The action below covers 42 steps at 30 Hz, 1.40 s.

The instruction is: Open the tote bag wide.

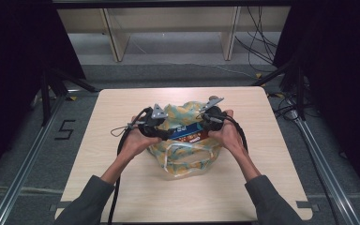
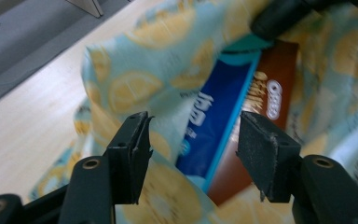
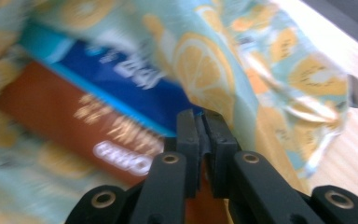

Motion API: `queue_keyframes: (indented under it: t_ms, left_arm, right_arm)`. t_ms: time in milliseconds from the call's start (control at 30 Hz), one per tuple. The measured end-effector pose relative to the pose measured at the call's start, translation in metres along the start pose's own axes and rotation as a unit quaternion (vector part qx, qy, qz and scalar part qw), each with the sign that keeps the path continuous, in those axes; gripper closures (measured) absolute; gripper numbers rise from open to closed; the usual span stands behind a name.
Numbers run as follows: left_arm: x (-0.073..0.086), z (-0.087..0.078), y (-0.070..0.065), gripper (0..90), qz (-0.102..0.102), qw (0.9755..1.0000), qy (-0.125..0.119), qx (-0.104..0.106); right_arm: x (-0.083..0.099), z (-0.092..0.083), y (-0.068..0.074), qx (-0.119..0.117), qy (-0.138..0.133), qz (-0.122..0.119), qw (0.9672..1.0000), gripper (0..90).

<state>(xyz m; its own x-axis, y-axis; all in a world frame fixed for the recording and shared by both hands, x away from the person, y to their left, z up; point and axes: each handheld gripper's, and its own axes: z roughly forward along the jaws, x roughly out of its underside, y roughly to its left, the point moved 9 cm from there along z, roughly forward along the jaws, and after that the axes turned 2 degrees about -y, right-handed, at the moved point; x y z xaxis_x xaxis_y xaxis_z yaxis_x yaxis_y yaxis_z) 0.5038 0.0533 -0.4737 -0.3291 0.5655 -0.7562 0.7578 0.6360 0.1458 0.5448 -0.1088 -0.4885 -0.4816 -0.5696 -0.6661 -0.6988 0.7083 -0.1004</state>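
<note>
at the near edge of the high view two grey sleeves [image 1: 86, 201] come in, forearms converging on a lemon-print bag [image 1: 187, 161] that sits at the middle of the light wooden table [image 1: 136, 201]. the bag's white handles [image 1: 180, 149] lie on its near side and its mouth gapes upward. inside it, two flat packets lie side by side, a blue packet [image 1: 187, 130] and a brown oreo packet [image 1: 194, 137], their long axes running left to right and rising slightly toward the far right.

the left gripper [image 2: 193, 140] is at the bag's left side, its jaws wide apart over the bag's rim, framing the blue packet's end with nothing between them. the right gripper [image 3: 200, 135] is at the bag's right side, its jaws pressed together at the bag's edge beside the blue packet; whether cloth is pinched there i cannot tell.

beyond the table lie grey floor [image 1: 168, 72], pale shelving legs [image 1: 115, 40], trailing black cables [image 1: 258, 37] at far right, and dark curtains [image 1: 337, 70] on both sides.
</note>
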Motion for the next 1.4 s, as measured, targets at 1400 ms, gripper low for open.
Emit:
queue_keyframes:
  t_ms: [1400]
  left_arm:
    - [0.060, -0.081, -0.050, 31.0, -0.097, 0.9904, -0.096, 0.022]
  right_arm:
    - [0.044, -0.083, 0.008, -0.038, -0.093, 0.034, 0.9943, 60.7]
